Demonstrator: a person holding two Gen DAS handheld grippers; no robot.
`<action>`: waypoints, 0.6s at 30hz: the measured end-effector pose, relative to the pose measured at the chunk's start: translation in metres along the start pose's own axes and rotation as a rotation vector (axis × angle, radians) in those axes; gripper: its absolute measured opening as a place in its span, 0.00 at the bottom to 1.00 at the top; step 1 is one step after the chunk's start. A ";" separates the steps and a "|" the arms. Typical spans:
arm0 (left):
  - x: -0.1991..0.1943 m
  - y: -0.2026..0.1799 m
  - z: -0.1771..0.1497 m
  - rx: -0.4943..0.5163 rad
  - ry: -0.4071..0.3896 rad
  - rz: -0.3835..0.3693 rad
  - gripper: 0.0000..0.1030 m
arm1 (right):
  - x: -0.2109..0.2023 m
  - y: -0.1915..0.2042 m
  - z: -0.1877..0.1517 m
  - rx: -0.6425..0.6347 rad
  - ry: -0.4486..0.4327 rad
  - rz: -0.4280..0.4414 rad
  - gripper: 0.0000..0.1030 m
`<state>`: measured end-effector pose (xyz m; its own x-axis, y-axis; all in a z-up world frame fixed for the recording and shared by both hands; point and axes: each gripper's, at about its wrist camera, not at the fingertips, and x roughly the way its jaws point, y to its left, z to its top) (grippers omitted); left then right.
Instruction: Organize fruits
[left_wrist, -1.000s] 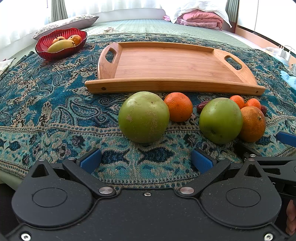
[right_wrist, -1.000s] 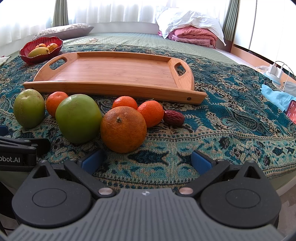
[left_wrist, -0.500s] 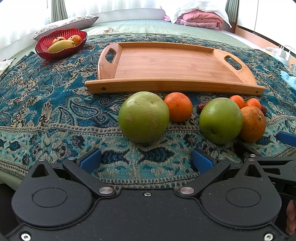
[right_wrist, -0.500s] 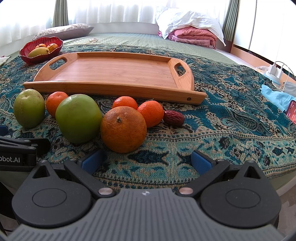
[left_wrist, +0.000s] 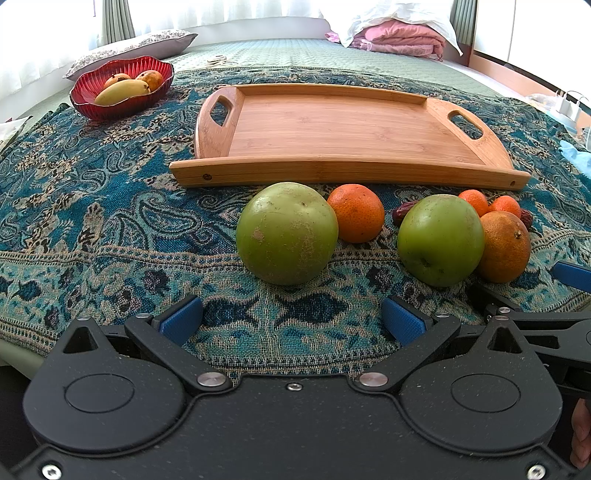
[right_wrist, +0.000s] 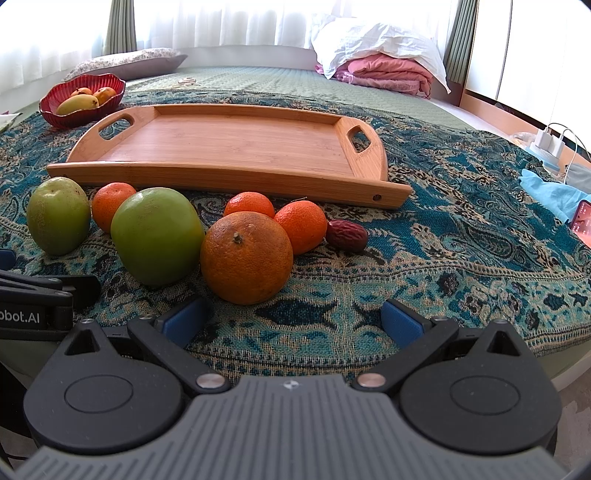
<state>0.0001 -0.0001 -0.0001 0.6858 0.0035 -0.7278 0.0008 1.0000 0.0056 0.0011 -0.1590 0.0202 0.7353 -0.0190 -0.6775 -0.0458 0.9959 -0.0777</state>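
1. Before the tray (left_wrist: 347, 125), fruit sits in a row on the cloth (left_wrist: 92, 229), none loaded yet.
2. Left gripper (left_wrist: 291, 319) is spread wide, empty, facing the left apple (left_wrist: 286, 232); right gripper (right_wrist: 291, 321) is likewise spread, empty, nearest the big orange (right_wrist: 246, 256).
3. Advice: straddle the apple at its widest, close gently, lift clear of the tray's front rim.
4. Mind the small orange (left_wrist: 355, 212) just behind; a nudge could roll it.

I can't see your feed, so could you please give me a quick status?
Left gripper and right gripper: jaws open, empty. Fruit loose on cloth, wooden tray bare. Nothing in the way.
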 end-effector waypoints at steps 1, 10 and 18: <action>0.000 0.000 0.000 0.000 0.000 0.000 1.00 | 0.000 0.000 0.000 0.000 0.000 0.000 1.00; 0.001 -0.001 0.001 0.008 -0.003 0.005 1.00 | -0.002 -0.001 0.001 0.014 -0.003 -0.002 1.00; -0.007 -0.001 -0.002 0.016 -0.030 -0.002 1.00 | -0.002 0.002 0.004 0.018 -0.006 -0.020 1.00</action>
<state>-0.0061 -0.0016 0.0031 0.7074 0.0016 -0.7068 0.0133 0.9998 0.0155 0.0024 -0.1565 0.0244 0.7397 -0.0386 -0.6718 -0.0191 0.9967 -0.0783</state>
